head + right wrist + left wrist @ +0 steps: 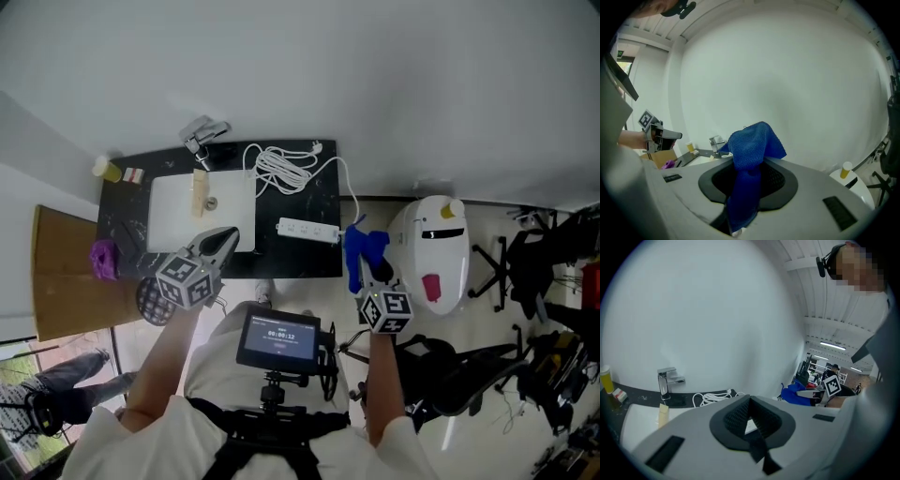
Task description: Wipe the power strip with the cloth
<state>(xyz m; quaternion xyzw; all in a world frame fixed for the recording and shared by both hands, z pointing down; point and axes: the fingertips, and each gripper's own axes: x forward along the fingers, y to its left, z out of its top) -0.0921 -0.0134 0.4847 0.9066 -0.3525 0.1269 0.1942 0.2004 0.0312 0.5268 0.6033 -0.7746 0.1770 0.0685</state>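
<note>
Clamping the blue cloth [751, 143], right gripper [749, 174] hovered beside the counter [302, 199]; left gripper [751, 420] had jaws together, empty, near the sink [174, 212]; power strip [308, 230] lay on the counter, right of the sink.

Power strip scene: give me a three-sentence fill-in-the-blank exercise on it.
The right gripper is shut on a ___ cloth. In the head view, the power strip lies on the black counter, to the ___ of the sink. The coiled cable behind it is ___.
Missing: blue; right; white.
</note>
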